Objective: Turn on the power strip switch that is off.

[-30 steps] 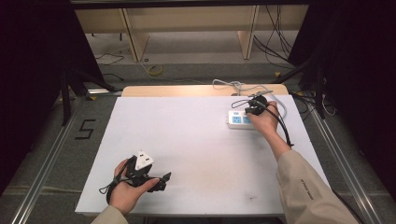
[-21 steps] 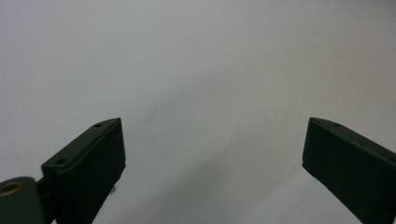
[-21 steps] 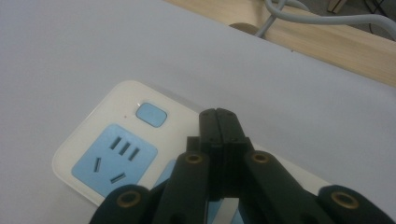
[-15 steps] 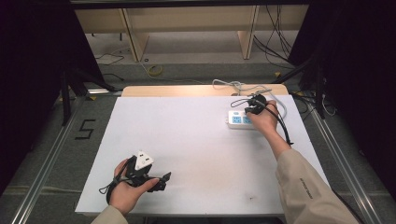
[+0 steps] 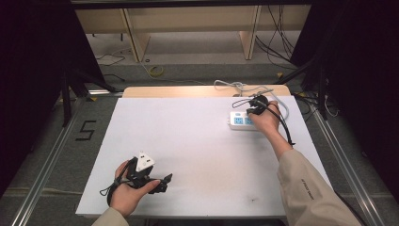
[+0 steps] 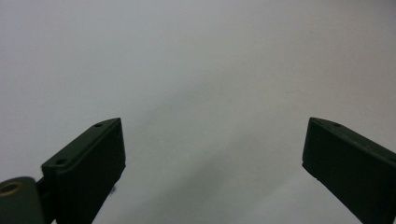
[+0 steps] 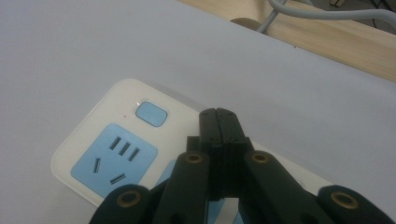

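Note:
A white power strip (image 5: pixel 241 121) with blue socket faces lies at the table's far right. My right gripper (image 5: pixel 254 106) hangs right over it, jaws pressed together with nothing between them. In the right gripper view the shut tips (image 7: pixel 219 116) sit just beside the strip's blue switch button (image 7: pixel 151 113), above a blue socket (image 7: pixel 114 160). My left gripper (image 5: pixel 162 180) rests low near the table's front left edge, held in a hand. In the left gripper view its jaws stand wide apart over bare white table (image 6: pixel 201 84), and my left gripper (image 6: pixel 212 144) holds nothing.
The strip's grey cable (image 5: pixel 230 86) loops off over the wooden strip (image 5: pixel 188 91) at the table's far edge. Dark stands and cables flank the table on the floor. A shelf unit (image 5: pixel 188 19) stands beyond.

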Demonstrator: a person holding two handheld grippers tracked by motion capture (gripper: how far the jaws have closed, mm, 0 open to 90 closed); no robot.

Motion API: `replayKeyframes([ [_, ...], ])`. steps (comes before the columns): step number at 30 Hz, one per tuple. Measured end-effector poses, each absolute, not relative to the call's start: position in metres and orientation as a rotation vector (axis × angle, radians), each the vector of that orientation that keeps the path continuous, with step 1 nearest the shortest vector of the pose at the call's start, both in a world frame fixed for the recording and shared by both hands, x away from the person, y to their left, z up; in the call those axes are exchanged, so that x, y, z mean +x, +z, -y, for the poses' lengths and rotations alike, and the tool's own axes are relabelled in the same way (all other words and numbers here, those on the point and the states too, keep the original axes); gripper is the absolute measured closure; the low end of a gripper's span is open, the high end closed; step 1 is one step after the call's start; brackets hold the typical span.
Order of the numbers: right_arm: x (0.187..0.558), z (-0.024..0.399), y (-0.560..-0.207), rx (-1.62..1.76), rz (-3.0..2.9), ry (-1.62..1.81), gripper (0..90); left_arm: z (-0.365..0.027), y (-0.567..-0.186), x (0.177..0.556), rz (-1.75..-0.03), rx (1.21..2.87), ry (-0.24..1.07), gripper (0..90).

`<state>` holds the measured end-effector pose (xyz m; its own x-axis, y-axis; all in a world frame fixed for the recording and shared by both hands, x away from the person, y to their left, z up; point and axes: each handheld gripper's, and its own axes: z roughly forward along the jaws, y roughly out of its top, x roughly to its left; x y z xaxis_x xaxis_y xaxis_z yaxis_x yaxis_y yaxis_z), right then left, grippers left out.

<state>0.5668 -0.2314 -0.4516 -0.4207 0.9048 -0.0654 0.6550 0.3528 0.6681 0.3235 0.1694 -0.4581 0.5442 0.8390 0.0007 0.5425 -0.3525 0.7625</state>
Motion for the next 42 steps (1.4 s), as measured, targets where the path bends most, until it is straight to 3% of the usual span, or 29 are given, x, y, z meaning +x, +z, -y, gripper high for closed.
replayKeyframes([
  [42,0.5721,0.2250,-0.4489,1.353,-2.235,0.698,90.0,-0.1703,-0.4587,0.3223,-1.113,2.050,0.516,5.5],
])
